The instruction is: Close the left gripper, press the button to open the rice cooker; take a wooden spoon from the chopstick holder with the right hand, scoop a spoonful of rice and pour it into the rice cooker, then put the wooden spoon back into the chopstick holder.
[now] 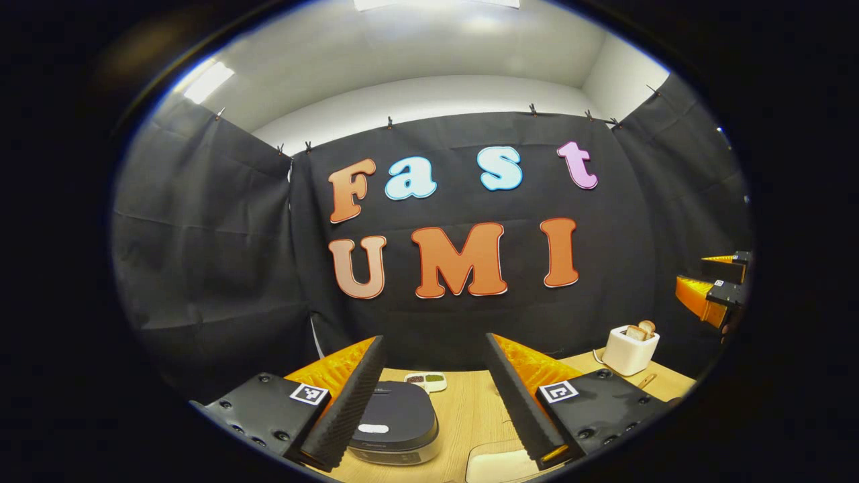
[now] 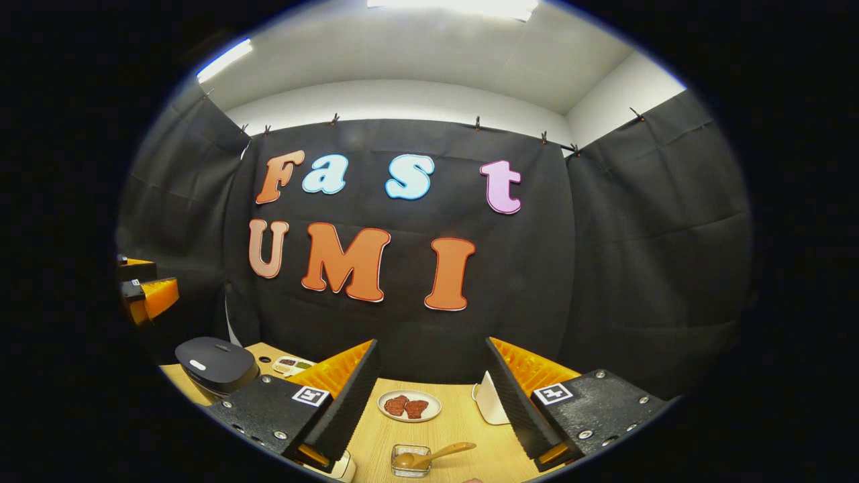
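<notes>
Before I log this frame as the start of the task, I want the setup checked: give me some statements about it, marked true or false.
1. The rice cooker lid is shut. True.
2. The left gripper is shut. False: its jaws stand apart.
3. The wooden spoon lies with its bowl in a small glass dish. True.
4. The right gripper is holding the spoon. False: it is open and holds nothing.
5. The toaster is empty. False: bread sticks out of it.

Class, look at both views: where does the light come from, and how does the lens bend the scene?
Left gripper view: bright ceiling panels, a soft sheen on the rice cooker lid, table evenly lit. Right gripper view: similar overhead light; the cloth wall's top edge bows and the table edge curves, a fisheye effect.
</notes>
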Demonstrator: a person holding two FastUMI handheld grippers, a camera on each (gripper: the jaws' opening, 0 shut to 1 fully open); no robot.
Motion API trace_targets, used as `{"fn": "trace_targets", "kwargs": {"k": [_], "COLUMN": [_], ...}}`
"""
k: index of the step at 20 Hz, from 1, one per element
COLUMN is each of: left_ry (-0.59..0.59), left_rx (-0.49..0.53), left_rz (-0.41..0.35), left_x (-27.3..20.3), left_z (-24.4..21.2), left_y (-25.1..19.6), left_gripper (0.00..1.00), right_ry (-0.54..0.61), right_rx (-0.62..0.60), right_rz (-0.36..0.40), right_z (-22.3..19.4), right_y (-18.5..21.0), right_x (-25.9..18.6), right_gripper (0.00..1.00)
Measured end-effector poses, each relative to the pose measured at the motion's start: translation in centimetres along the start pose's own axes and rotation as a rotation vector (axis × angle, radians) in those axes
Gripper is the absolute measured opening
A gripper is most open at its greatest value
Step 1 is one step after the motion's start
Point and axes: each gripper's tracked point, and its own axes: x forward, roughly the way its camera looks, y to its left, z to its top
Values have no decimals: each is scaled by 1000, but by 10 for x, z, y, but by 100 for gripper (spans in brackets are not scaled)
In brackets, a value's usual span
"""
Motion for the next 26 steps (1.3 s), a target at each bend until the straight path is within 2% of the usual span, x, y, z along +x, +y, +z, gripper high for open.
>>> {"fn": "trace_targets", "kwargs": {"k": [10,13,14,16,18,19,20,24,26], "left_ry": [-1,5,6,25,51,72,99,343,491], "left_rx": [-2,-14,-18,-22,-17,-32,-48,-75,-102], "left_rz": [10,-5,-10,-28,5,-7,-12,4,13], "left_x": [10,13,13,20,30,33,36,61,67], "left_z": [8,10,10,8,5,1,-3,-58,-92], "left_y": [23,21,22,23,38,39,40,58,67], "left_gripper": [94,94,100,60,20,0,13,8,11], "right_ry": [49,62,67,77,92,100,106,116,131], "right_rx": [-18,-14,-13,-15,-18,-17,-18,-22,-28], "right_rz": [-41,-47,-50,-58,-67,-67,-67,-75,-84], "right_z": [-14,-16,-18,-23,-28,-30,-32,-37,-41], "right_y": [-16,-18,-20,-21,-22,-22,-21,-22,-22], "right_x": [-16,-19,-21,-22,-24,-24,-25,-28,-28], "right_gripper": [95,95,95,95,97,95,95,95,95]}}
